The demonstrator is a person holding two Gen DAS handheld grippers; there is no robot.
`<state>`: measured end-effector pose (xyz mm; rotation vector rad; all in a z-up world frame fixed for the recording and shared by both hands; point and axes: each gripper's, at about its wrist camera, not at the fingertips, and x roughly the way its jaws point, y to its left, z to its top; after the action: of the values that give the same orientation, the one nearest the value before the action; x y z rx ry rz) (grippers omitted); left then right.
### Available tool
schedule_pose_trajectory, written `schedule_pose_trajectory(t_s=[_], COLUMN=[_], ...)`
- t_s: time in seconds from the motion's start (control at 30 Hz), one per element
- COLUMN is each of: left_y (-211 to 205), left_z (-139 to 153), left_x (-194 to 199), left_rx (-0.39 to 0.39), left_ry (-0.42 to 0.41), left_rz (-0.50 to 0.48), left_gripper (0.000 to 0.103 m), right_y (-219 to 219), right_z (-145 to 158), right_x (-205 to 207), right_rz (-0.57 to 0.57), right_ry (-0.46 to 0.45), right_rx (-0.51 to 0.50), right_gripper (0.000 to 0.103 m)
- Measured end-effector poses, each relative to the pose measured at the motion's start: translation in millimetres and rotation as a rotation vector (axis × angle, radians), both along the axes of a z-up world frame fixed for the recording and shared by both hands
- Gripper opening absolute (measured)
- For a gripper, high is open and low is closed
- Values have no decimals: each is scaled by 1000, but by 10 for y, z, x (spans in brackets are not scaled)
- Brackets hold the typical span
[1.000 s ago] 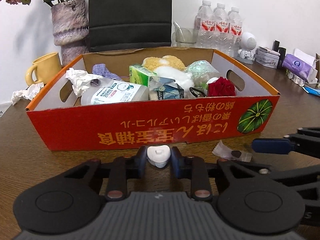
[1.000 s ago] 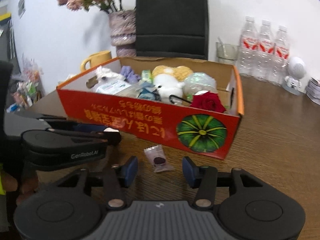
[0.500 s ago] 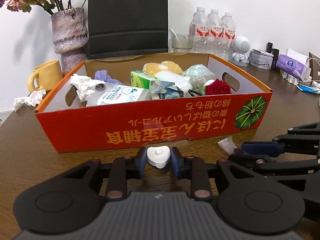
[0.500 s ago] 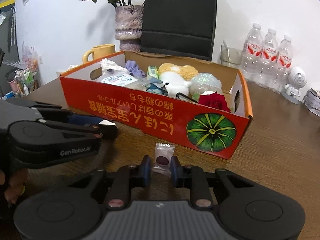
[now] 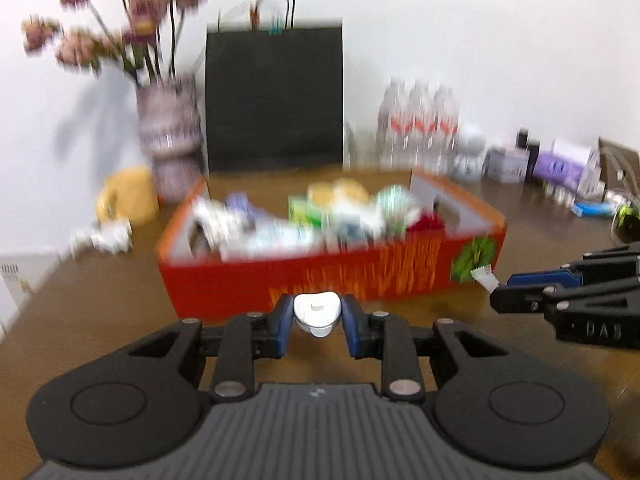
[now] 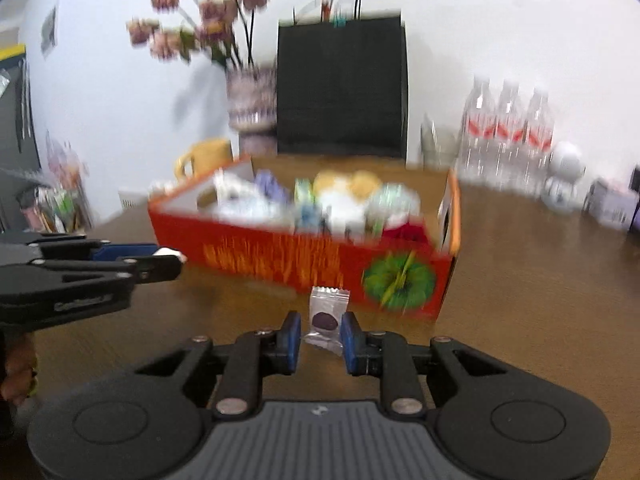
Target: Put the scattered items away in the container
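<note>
- The table (image 5: 100, 300) carries everything, and both pairs of tongs hang above it, each with its load clear of the wood, so either piece can go over a cardboard wall instead of being dragged up to it.
- The red box (image 5: 248, 280) stands ahead of both tongs with its open top towards them. It is already well filled, so any free spot looks small; blur hides where one is.
- The left tongs (image 5: 316, 322) are clamped on a small white cap-like piece (image 5: 318, 314), pinched by its sides and carried out front.
- The right tongs (image 6: 320, 334), jaws just drawn in, grip a clear sweet wrapper (image 6: 326, 316) by its lower part. The top stands free, just short of the box's near wall, ready to drop in.
</note>
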<state>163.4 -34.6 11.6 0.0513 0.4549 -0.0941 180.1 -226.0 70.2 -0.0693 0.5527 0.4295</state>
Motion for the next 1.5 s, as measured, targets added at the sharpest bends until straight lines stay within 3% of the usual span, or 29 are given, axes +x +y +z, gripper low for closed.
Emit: schedule_pose_trajectory(t_s=[0.17,0.3,0.43,0.57,0.8,0.87,1.03,1.1,1.17,1.23,1.5], left_y=[94,59,29,89,142,138,145,156,168,184,248], left_z=[516,684,558,340,190,179,238,293,362,438,707], left_x=[332,958,1543,1875,1985,1962,1826,1737,1609,1455,775], left_rx=[-15,2,36,31,19,24,29,31,33,28,-8], left_ry=[-55,30,159,233,272,274,250,225,191,155,88], left_rz=[-21,-14,23,74,95,90,93,98,98,100,78], left_gripper=[27,27,27,27,28,36,75,95,103,103,103], right_y=[47,225,411,489,436,420,406,403,394,361,239], right_z=[494,588,423,231,89,89,171,260,370,497,904], right_x=[328,944,1456,1718,1836,1823,1692,1603,1494,1356,742], right_rz=[22,37,35,-7,-39,-42,-55,-65,-76,-83,-112], right_ry=[-66,41,168,217,267,274,253,230,197,159,80], right_rx=[-35,-105,-179,-207,-187,-185,-194,-197,-191,-176,-87], right_gripper=[21,21,21,21,21,23,74,86,90,103,103])
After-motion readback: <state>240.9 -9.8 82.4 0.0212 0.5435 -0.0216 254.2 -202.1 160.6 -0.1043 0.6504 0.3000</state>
